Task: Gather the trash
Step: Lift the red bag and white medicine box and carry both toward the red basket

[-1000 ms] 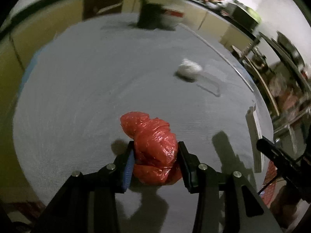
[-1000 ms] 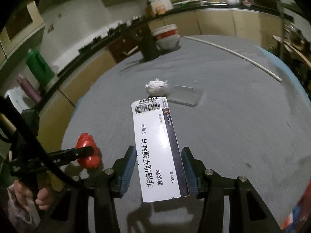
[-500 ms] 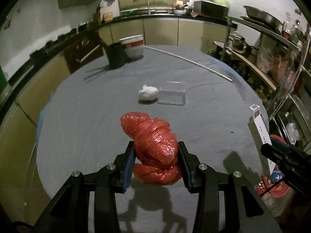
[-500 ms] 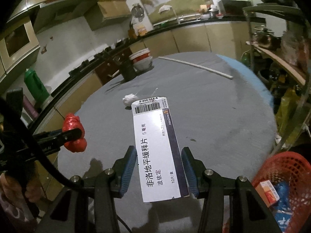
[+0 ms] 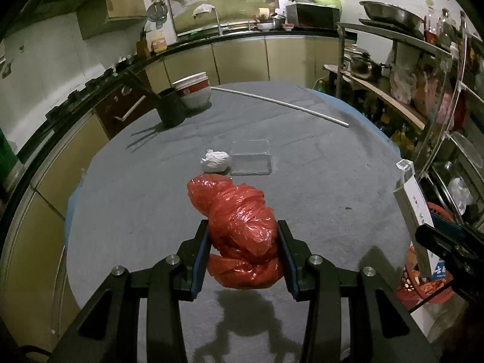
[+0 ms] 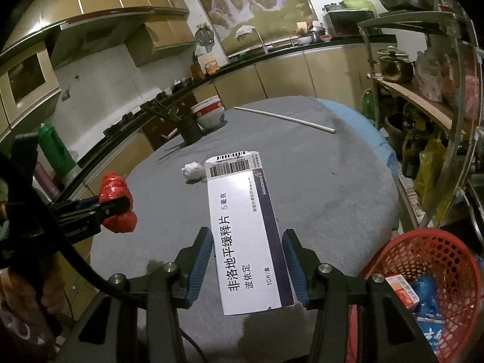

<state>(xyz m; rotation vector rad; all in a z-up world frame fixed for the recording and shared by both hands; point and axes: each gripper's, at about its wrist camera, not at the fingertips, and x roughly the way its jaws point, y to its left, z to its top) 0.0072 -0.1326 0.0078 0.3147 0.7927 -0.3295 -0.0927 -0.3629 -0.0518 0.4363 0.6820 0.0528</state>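
My left gripper (image 5: 243, 255) is shut on a crumpled red plastic bag (image 5: 239, 227) and holds it above the near part of the grey round table (image 5: 317, 187). The bag also shows in the right wrist view (image 6: 116, 202). My right gripper (image 6: 248, 264) is shut on a white medicine box (image 6: 245, 230) with a barcode, held above the table's near right edge. The box also shows in the left wrist view (image 5: 414, 208). A white crumpled paper ball (image 5: 215, 161) and a clear plastic tray (image 5: 251, 160) lie mid-table. A red mesh trash basket (image 6: 429, 284) with some trash stands on the floor at the lower right.
A black chopstick holder (image 5: 171, 107) and stacked bowls (image 5: 195, 92) stand at the table's far side, with a long white rod (image 5: 281, 106) lying beside them. A metal shelf rack (image 6: 429, 90) with pots and bags stands to the right. Kitchen counters run along the back.
Both grippers have risen and drawn back from the table with their loads still held. The red basket has come into the right wrist view.
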